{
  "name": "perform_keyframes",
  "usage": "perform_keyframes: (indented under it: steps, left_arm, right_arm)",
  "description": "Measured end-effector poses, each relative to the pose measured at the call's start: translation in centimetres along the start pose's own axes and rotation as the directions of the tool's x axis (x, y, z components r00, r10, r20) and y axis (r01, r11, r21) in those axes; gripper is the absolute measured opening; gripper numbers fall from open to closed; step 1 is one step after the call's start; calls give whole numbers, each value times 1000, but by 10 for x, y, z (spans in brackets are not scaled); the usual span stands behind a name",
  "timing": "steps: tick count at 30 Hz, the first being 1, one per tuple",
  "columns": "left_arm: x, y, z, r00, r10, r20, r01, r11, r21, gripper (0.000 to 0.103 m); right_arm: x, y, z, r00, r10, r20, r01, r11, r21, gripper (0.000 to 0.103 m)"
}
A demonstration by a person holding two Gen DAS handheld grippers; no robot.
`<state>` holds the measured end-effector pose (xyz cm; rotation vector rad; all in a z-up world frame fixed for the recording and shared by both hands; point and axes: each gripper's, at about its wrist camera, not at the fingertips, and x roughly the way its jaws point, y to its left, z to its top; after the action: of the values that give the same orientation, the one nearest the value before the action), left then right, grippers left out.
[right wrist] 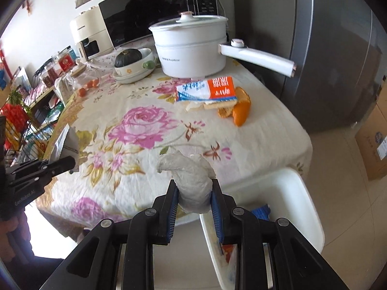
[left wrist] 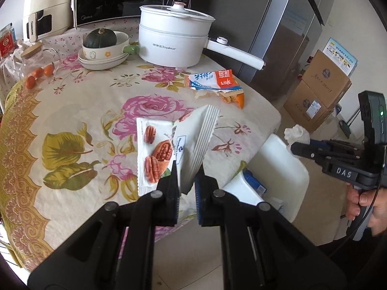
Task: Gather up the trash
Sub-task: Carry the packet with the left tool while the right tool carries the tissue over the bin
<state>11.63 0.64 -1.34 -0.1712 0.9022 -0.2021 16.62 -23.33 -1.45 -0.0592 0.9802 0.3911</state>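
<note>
My left gripper [left wrist: 187, 171] is shut on a white pecan snack wrapper [left wrist: 169, 149] and holds it above the near edge of the floral table [left wrist: 72, 111]. My right gripper [right wrist: 194, 186] is shut on a crumpled white tissue [right wrist: 191, 178] and holds it by the table edge, beside the white trash bin [right wrist: 290, 188] on the floor. The bin also shows in the left wrist view [left wrist: 283, 166]. An orange and blue snack packet [right wrist: 208, 89] lies on the table with orange peel [right wrist: 239, 111] beside it. The right gripper with the tissue [left wrist: 296, 133] shows in the left wrist view.
A white electric pot [right wrist: 193, 48] with a long handle stands at the back. Bowls holding a green squash [right wrist: 133, 62], a glass jar [left wrist: 36, 58], small oranges [left wrist: 38, 75], a microwave [right wrist: 154, 12] and a grey fridge [right wrist: 338, 60] surround the table. Cardboard boxes [left wrist: 319, 89] stand on the floor.
</note>
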Motion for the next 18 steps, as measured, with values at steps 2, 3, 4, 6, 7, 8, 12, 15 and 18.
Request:
perform_keyframes:
  steps: [2, 3, 4, 6, 7, 8, 12, 15, 18]
  left_arm:
    - [0, -8, 0, 999, -36, 5, 36, 999, -8, 12]
    - [1, -14, -1, 999, -46, 2, 46, 999, -3, 12]
    - [4, -20, -1, 998, -56, -4, 56, 998, 7, 12]
    - [11, -34, -2, 997, -71, -16, 71, 997, 33, 12]
    - [14, -41, -2, 997, -79, -23, 80, 996, 41, 12]
    - [18, -47, -3, 996, -88, -31, 90, 995, 50, 12]
    - [36, -77, -7, 990, -126, -68, 132, 987, 89, 12]
    - [50, -102, -9, 983, -156, -97, 168, 979, 120, 13]
    - [64, -124, -12, 977, -176, -124, 193, 969, 151, 13]
  right_arm:
    - [-7, -2, -5, 1000, -5, 3, 5, 1000, -13, 26]
    - [-9, -3, -7, 1000, -7, 3, 7, 1000, -17, 26]
    - [-11, -5, -10, 1000, -12, 1, 12, 1000, -19, 26]
    - [-13, -10, -14, 1000, -19, -14, 19, 1000, -12, 26]
    - [-14, -12, -17, 1000, -21, -20, 21, 1000, -7, 26]
    - [-15, -15, -20, 999, -23, -29, 23, 1000, 0, 26]
    - [-16, -29, -28, 998, -40, -53, 41, 999, 21, 27]
    - [-17, -42, -34, 996, -52, -72, 56, 997, 47, 27]
    - [-18, -58, -39, 994, -62, -87, 69, 995, 76, 27]
